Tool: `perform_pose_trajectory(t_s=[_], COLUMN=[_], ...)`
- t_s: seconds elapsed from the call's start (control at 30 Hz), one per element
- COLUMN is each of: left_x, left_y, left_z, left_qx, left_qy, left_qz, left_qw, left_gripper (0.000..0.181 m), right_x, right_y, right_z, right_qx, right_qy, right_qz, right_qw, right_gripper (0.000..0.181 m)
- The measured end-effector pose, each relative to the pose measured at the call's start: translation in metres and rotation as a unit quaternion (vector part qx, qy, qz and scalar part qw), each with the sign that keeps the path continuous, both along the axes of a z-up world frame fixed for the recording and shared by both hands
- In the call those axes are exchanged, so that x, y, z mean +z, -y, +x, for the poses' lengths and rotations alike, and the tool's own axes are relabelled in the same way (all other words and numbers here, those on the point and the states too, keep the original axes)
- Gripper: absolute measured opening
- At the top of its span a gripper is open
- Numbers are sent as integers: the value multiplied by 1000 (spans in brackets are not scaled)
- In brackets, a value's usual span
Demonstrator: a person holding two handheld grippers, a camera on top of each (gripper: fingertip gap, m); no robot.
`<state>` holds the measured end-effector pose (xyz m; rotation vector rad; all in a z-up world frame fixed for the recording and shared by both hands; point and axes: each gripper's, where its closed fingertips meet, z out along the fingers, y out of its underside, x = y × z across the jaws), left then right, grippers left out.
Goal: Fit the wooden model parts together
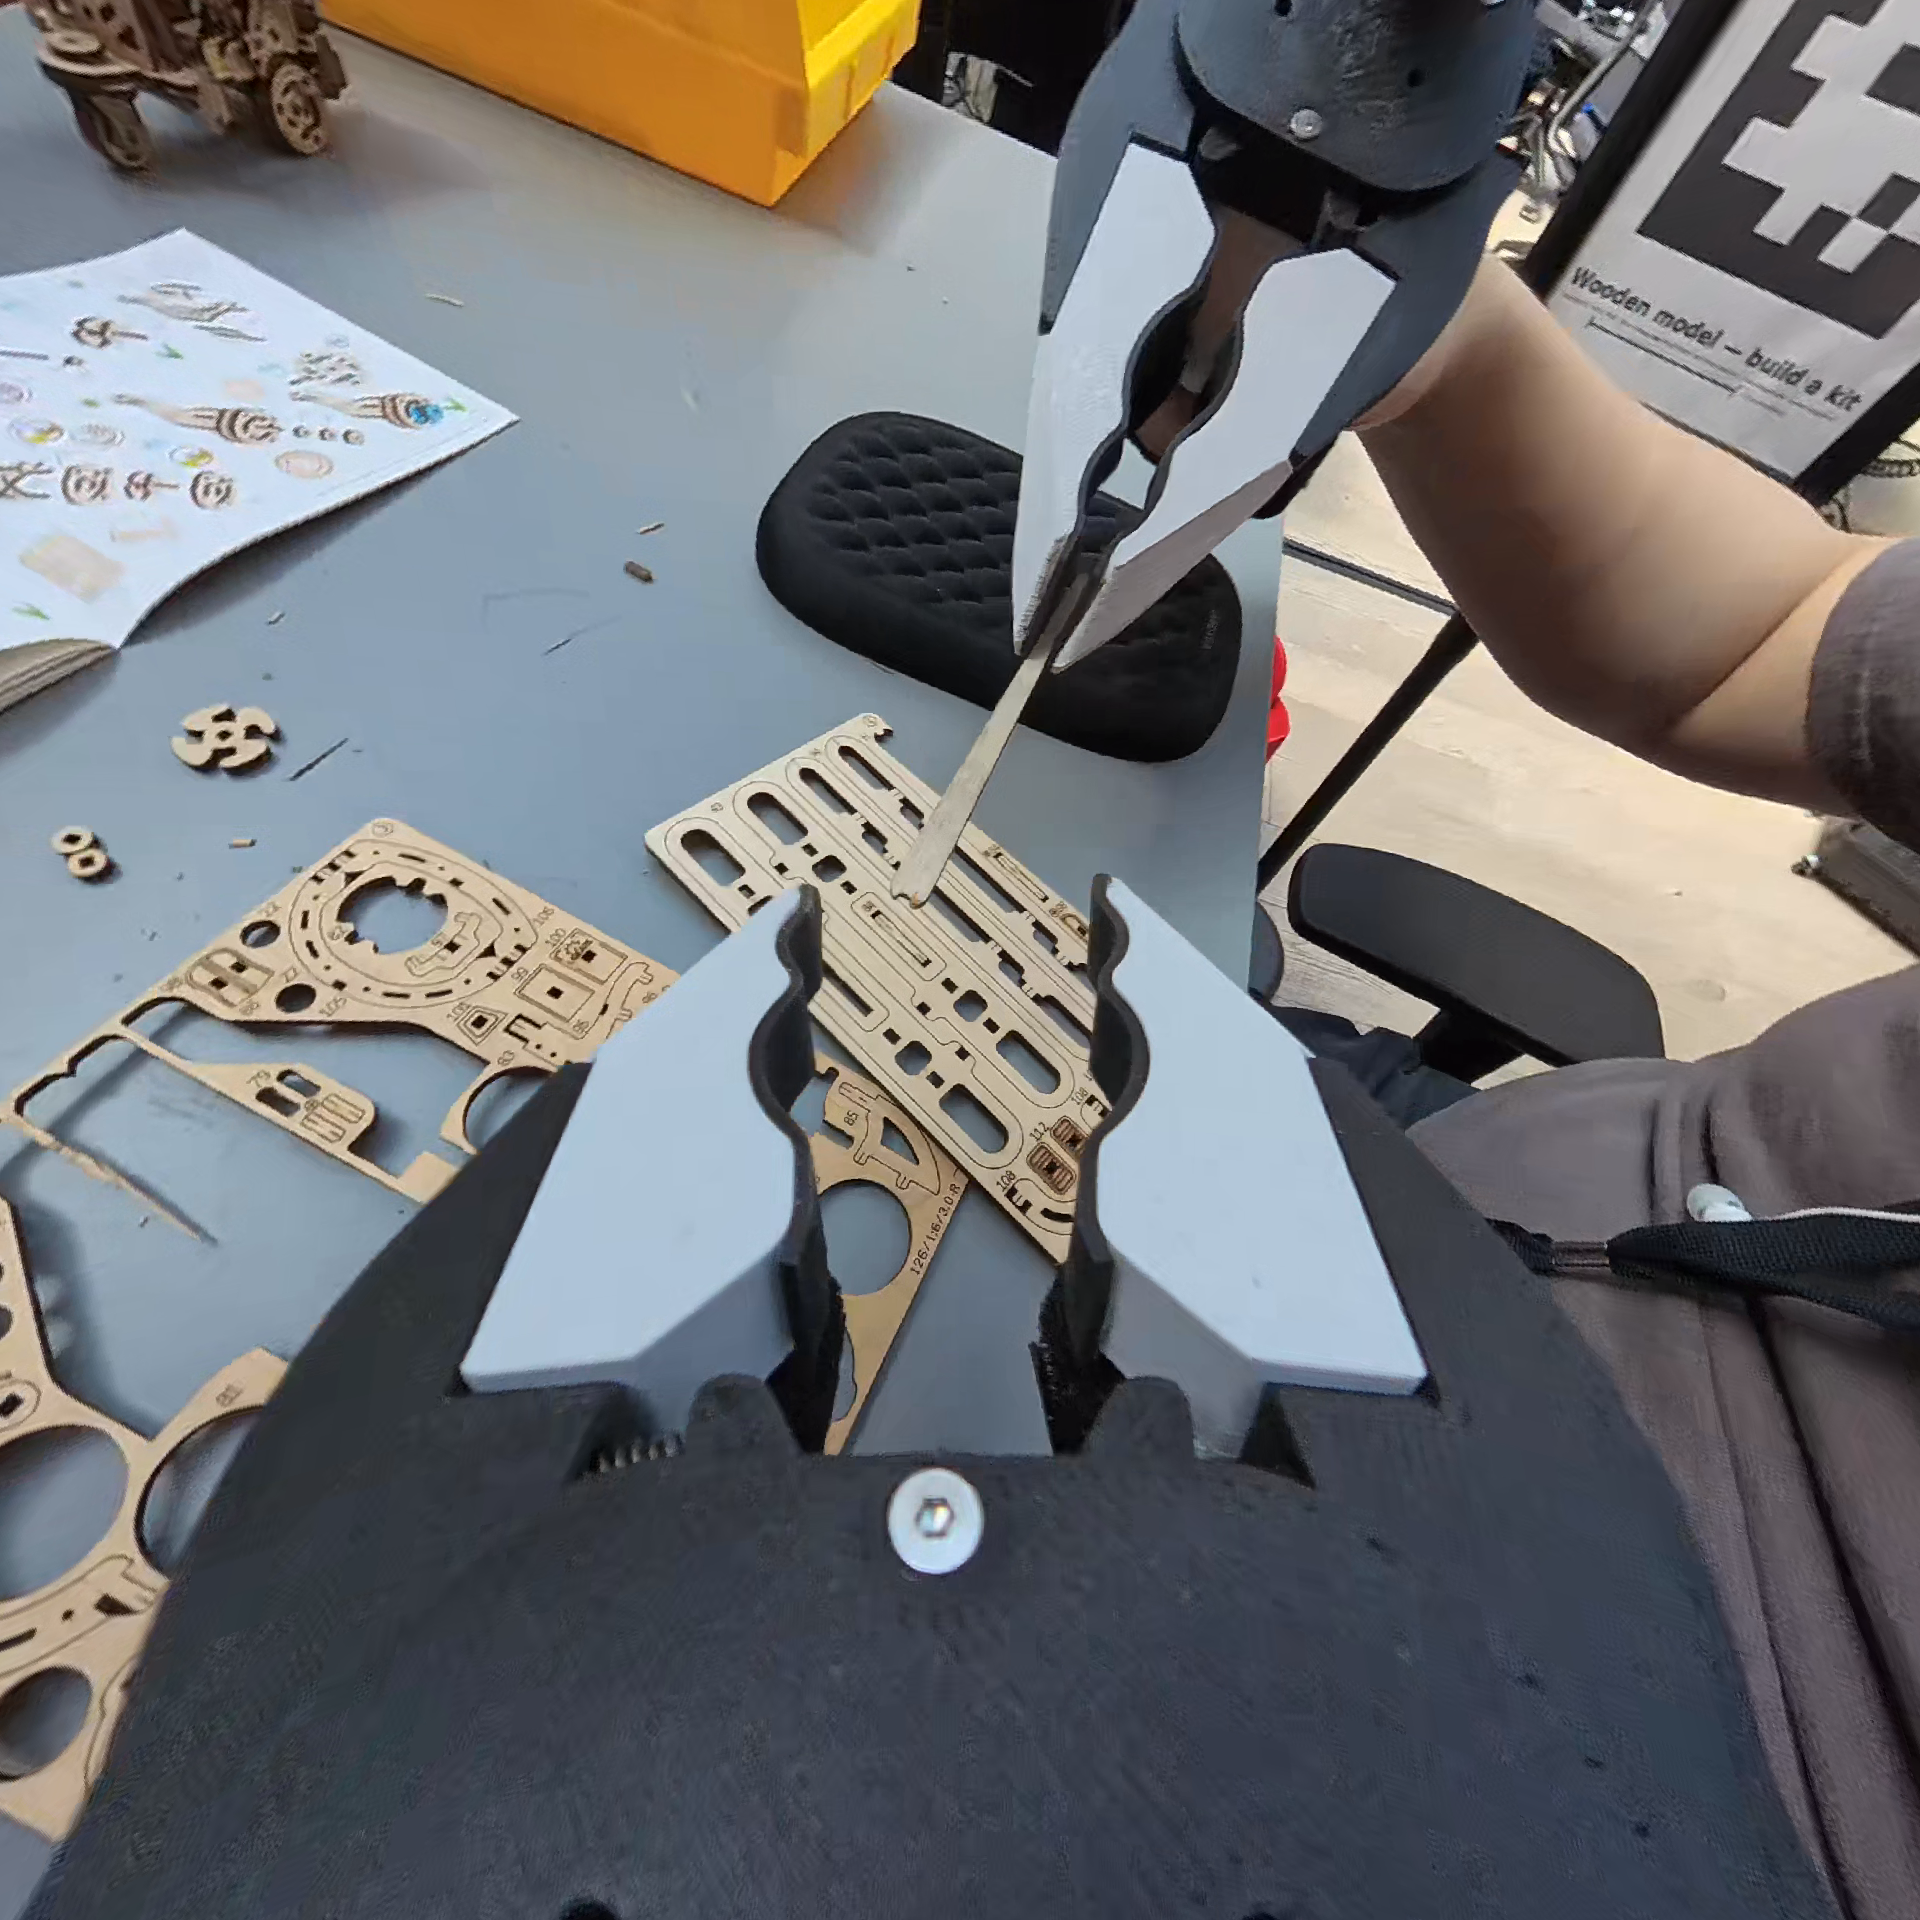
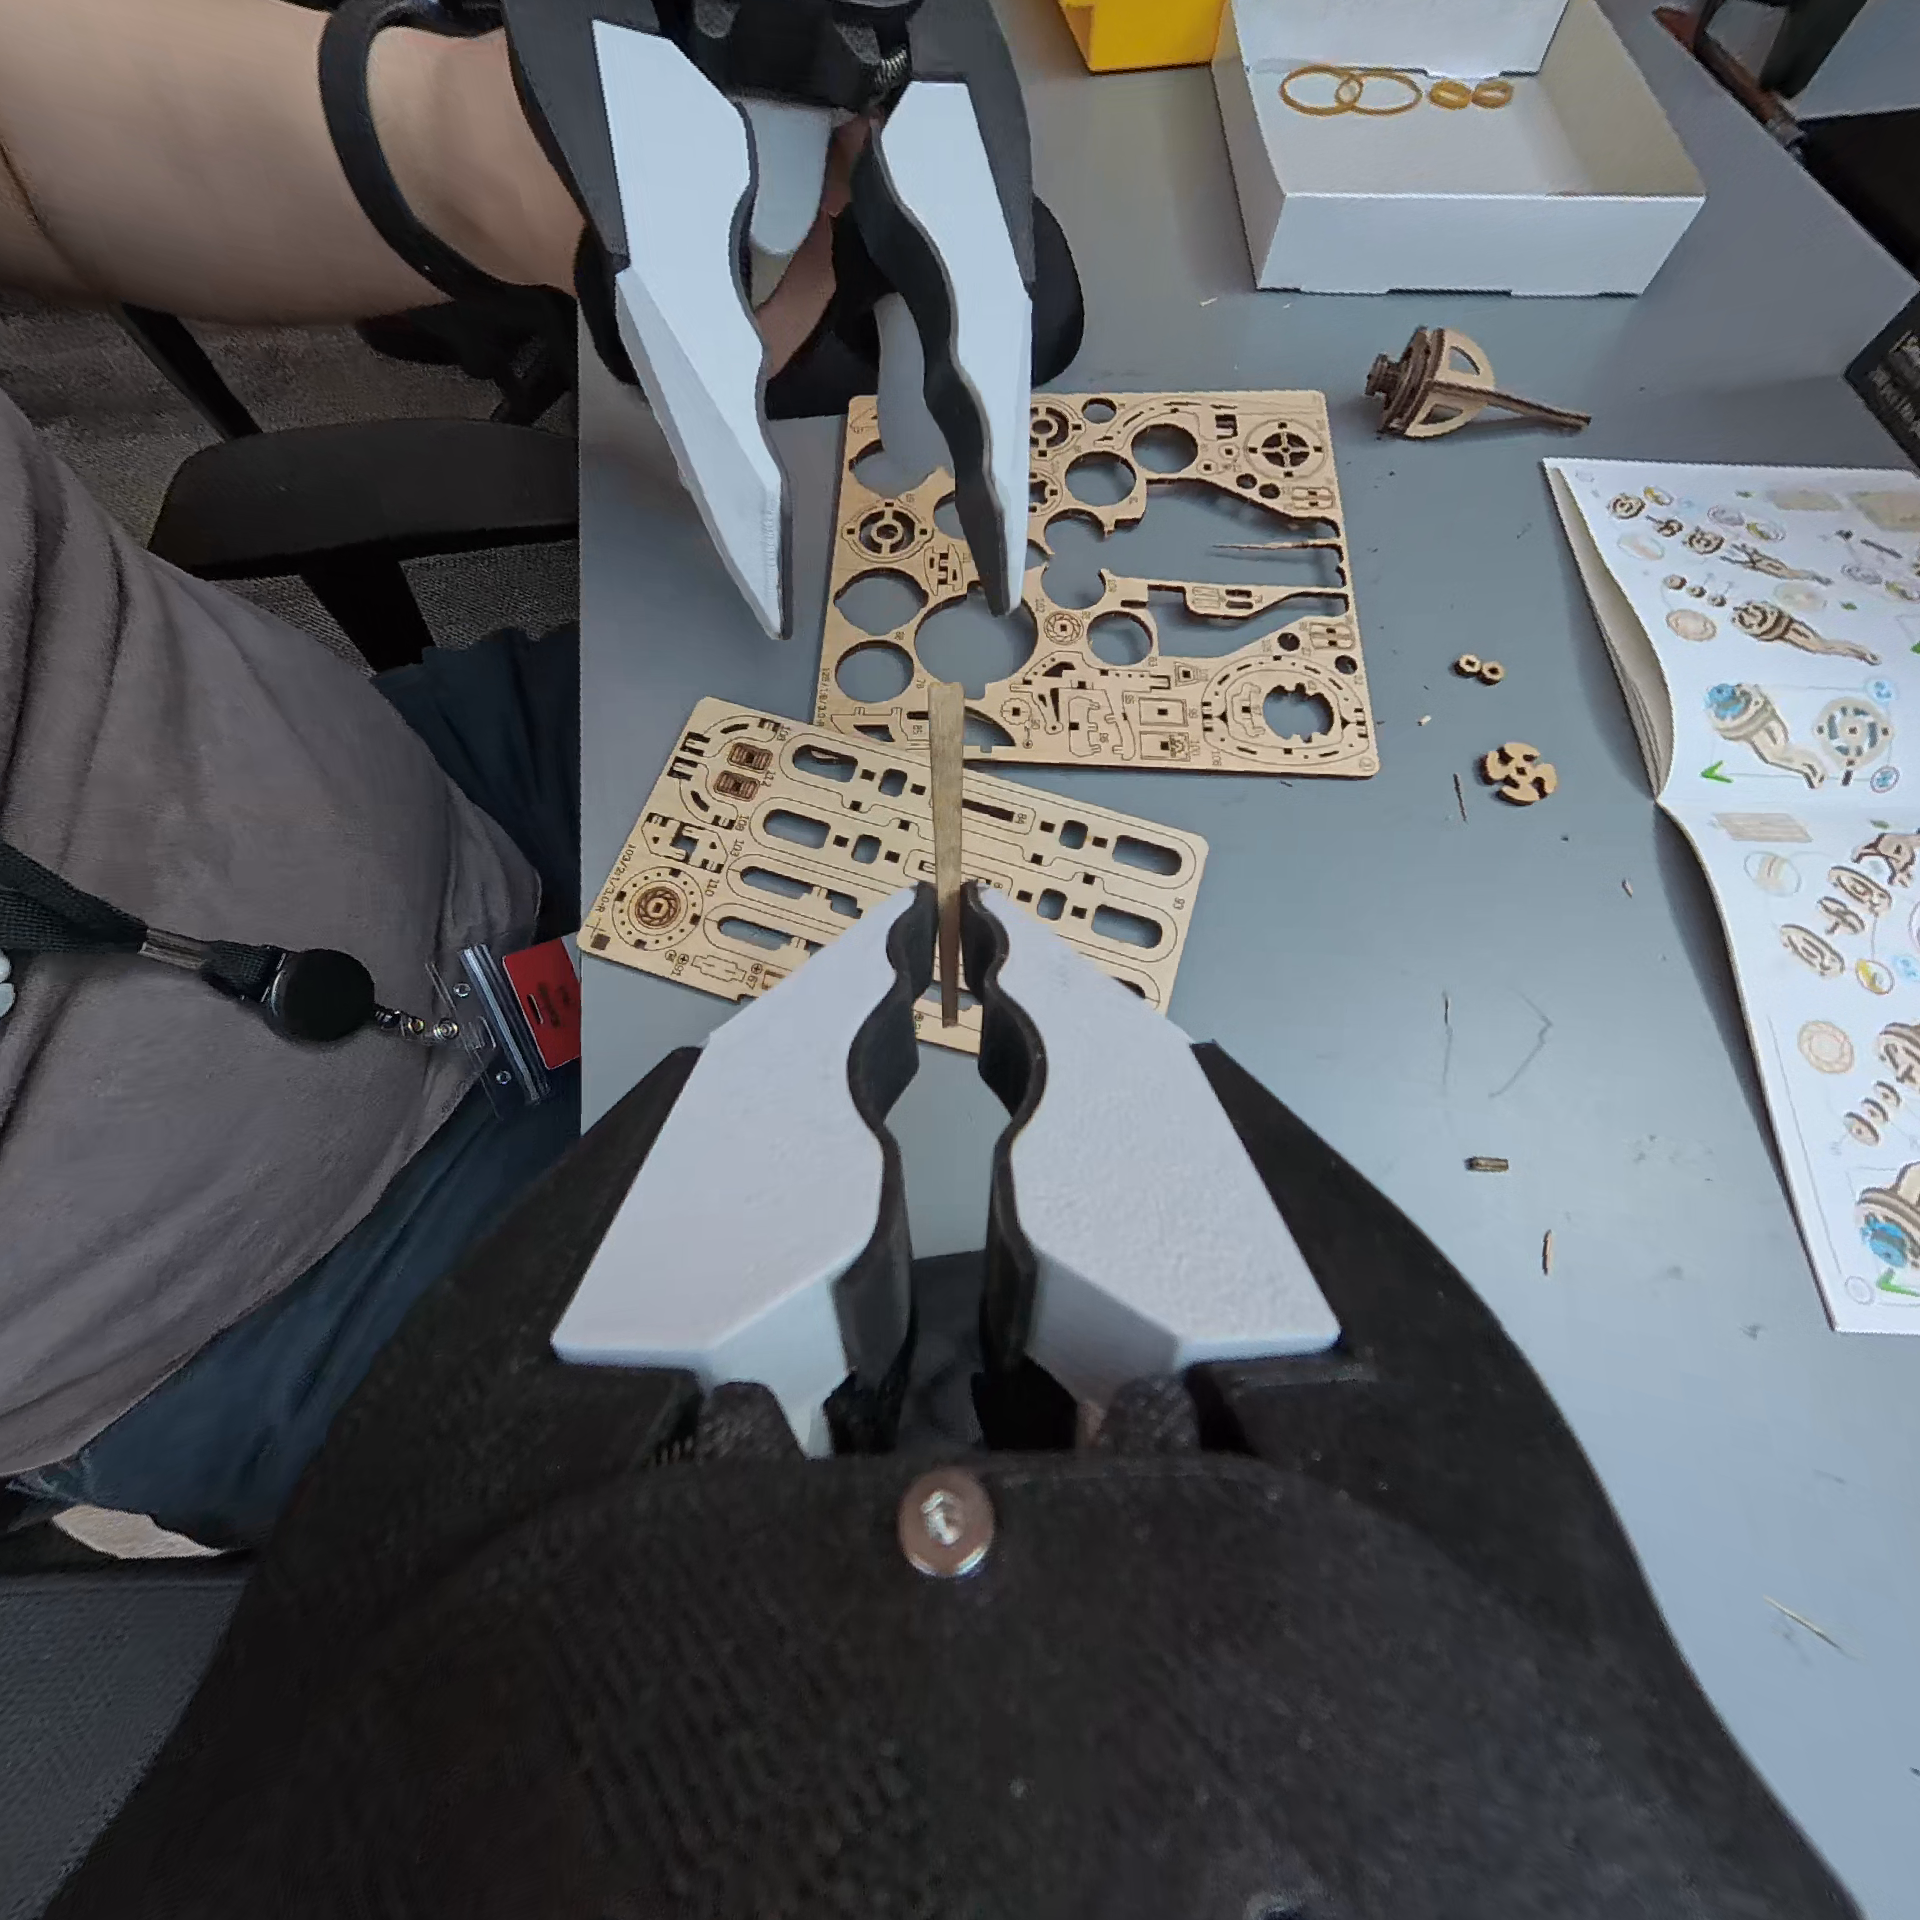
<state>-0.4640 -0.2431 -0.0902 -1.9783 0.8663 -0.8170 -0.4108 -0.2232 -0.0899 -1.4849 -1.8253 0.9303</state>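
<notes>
My right gripper [image 2: 948, 894] is shut on a thin wooden stick [image 2: 948, 790]. In the left wrist view it [image 1: 1049, 644] comes down from above, and the stick [image 1: 961, 790] slants down until its tip meets the small slotted plywood sheet [image 1: 997, 997]. My left gripper [image 1: 954, 896] is open and empty, hovering over that sheet just in front of the stick's tip. In the right wrist view the left gripper [image 2: 888, 613] hangs open above the larger plywood sheet [image 2: 1288, 452], beyond the small sheet [image 2: 665, 904].
The larger sheet [image 1: 561, 987] lies left of the small one. An instruction booklet [image 1: 187, 416], loose wooden pieces [image 1: 223, 738], a black pad [image 1: 935, 561], a yellow bin [image 1: 665, 83] and a built model [image 1: 187, 73] are on the grey table. A white box [image 2: 1455, 208] and a small subassembly [image 2: 1444, 395] stand farther back. There is about 7 cm between the tips of the two grippers. The small subassembly [image 2: 1444, 395] is about 25 cm from my left fingertips and 30 cm from my right.
</notes>
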Motion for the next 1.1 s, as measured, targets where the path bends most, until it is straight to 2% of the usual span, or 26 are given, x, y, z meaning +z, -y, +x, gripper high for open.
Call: perform_pose_trajectory(t_s=[0.03, 0.07, 0.13, 0.33, 0.43, 0.5, 0.53, 0.6, 0.63, 0.67, 0.7, 0.77, 0.83, 0.93, 1.1], left_x=[0, -2, -8, -12, -11, -5, -1, 7, 11, 16, 19, 21, 17, 14, 18], left_y=[2, 4, 7, 6, 7, 9, 10, 11, 13, 15, 16, 18, 17, 17, 19], left_z=[3, 6, 10, 15, 16, 18, 19, 20, 22, 24, 25, 29, 31, 31, 32], left_qx=[-18, -36, -62, -72, -78, -83, -86, -86, -91, -96, -98, -110, -115, -119, -123], left_qy=[-3, -11, -33, -40, -45, -43, -37, -27, -20, -12, -9, -21, -46, -68, -56], left_qz=[3, 5, 8, 35, 50, 65, 72, 77, 78, 78, 81, 81, 85, 85, 83], left_qw=[1000, 999, 997, 996, 995, 993, 993, 993, 993, 992, 992, 990, 989, 987, 987], left_gripper=[48, 47, 35, 10, 9, 8, 7, 7, 7, 7, 7, 7, 7, 7, 7], right_x=[3, 4, 6, 8, 12, 22, 33, 68, 86, 99, 100, 70, 42, 29, 26], right_y=[2, 5, 8, 15, 16, 17, 18, 13, 4, -3, -7, 2, 22, 41, 37], right_z=[-2, -4, -7, -6, -5, -5, -4, 4, 13, 23, 25, 9, -10, -24, -28], right_qx=[6, 12, 16, 25, 26, 32, 37, 23, 5, -8, -5, 32, 72, 108, 98], right_qy=[0, 0, 1, -6, -22, -61, -99, -215, -279, -338, -367, -314, -241, -194, -186], right_qz=[11, 20, 31, 29, 23, 19, 19, 29, 36, 25, -4, -56, -46, -6, -9], right_qw=[1000, 1000, 999, 999, 999, 997, 994, 976, 959, 941, 930, 947, 967, 975, 978], right_gripper=[3, 3, 3, 3, 3, 3, 17, 71, 74, 74, 70, 62, 53, 29, 21])
